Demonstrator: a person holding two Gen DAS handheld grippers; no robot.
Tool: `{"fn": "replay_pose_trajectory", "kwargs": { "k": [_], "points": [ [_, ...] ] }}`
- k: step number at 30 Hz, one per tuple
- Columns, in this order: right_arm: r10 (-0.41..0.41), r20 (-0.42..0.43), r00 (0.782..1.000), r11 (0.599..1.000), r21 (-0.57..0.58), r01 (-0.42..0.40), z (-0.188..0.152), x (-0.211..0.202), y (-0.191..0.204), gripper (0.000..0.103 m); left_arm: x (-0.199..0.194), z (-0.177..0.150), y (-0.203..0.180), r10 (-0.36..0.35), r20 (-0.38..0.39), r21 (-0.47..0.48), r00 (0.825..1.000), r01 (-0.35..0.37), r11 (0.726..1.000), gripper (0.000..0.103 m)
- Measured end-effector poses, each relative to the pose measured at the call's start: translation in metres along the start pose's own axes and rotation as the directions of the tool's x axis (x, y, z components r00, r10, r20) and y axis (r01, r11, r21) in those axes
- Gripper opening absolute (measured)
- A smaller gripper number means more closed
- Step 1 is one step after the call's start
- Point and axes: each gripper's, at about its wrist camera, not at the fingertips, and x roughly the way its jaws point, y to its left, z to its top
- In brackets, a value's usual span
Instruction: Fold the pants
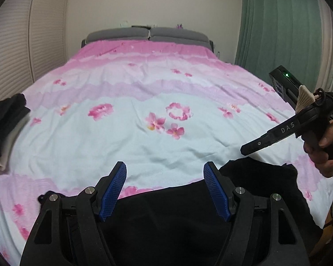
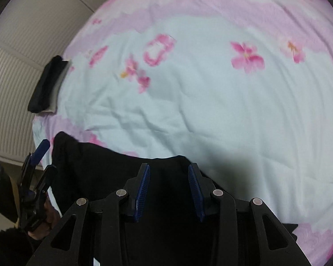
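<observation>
We treat the black pants (image 1: 166,212) as limp, light cloth; both the left gripper (image 1: 165,190) and right gripper (image 2: 168,192) stand apart, empty; we grasp the far edge corners

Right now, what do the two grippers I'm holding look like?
Both are black linkage frames with silver pivot pins and ribbed blue finger pads. Seen from the left gripper, the right gripper carries white "DAS" lettering, a green light and bundled black cables. A bare hand grips its handle.
</observation>
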Motion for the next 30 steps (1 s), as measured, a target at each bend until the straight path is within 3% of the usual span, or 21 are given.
{"fn": "replay_pose_trajectory", "kwargs": {
  "k": [5, 8, 10, 12, 13, 15, 21, 23, 24, 26, 30],
  "points": [
    [0.033, -0.102, 0.994, 0.998, 0.049, -0.028, 0.012, 0.025, -0.020, 0.038, 0.017, -0.005, 0.004, 0.012, -0.031, 0.005, 0.999, -0.012, 1.000, 0.072],
    [0.103, -0.156, 0.982, 0.993, 0.076, -0.092, 0.012, 0.043, -0.021, 0.038, 0.023, -0.006, 0.006, 0.015, -0.041, -0.002, 0.999, -0.015, 1.000, 0.072],
    [0.154, -0.161, 0.975, 0.986, 0.091, -0.141, 0.012, 0.049, -0.018, 0.035, 0.023, -0.008, 0.007, 0.015, -0.044, -0.003, 0.999, -0.015, 1.000, 0.072],
    [0.168, -0.151, 0.974, 0.983, 0.103, -0.153, 0.013, 0.052, -0.015, 0.024, 0.025, -0.009, 0.008, 0.014, -0.047, -0.005, 0.999, -0.014, 1.000, 0.072],
    [0.158, -0.145, 0.977, 0.984, 0.107, -0.143, 0.014, 0.053, -0.014, 0.023, 0.025, -0.009, 0.008, 0.013, -0.050, -0.004, 0.999, -0.014, 1.000, 0.072],
    [0.137, -0.127, 0.982, 0.985, 0.120, -0.122, 0.014, 0.052, -0.016, 0.010, 0.026, -0.009, 0.008, 0.014, -0.053, -0.003, 0.999, -0.014, 1.000, 0.072],
    [0.088, -0.023, 0.996, 0.990, 0.117, -0.084, 0.012, 0.030, -0.017, 0.007, 0.027, -0.009, 0.009, 0.012, -0.048, -0.014, 0.999, -0.012, 1.000, 0.072],
    [0.048, 0.012, 0.999, 0.993, 0.107, -0.049, 0.011, 0.022, -0.016, 0.007, 0.027, -0.009, 0.009, 0.011, -0.048, -0.018, 0.999, -0.011, 1.000, 0.072],
    [-0.022, 0.045, 0.999, 0.996, 0.090, 0.018, 0.009, 0.018, -0.012, 0.007, 0.027, -0.010, 0.009, 0.011, -0.048, -0.019, 0.999, -0.012, 1.000, 0.072],
    [-0.174, 0.110, 0.979, 0.984, 0.046, 0.169, 0.006, 0.012, -0.005, 0.007, 0.026, -0.010, 0.010, 0.013, -0.052, -0.019, 0.999, -0.014, 1.000, 0.072],
    [-0.186, 0.151, 0.971, 0.981, 0.086, 0.175, 0.004, 0.010, -0.013, 0.007, 0.024, -0.012, 0.012, 0.019, -0.057, -0.023, 0.998, -0.021, 1.000, 0.072]
  ]
}}
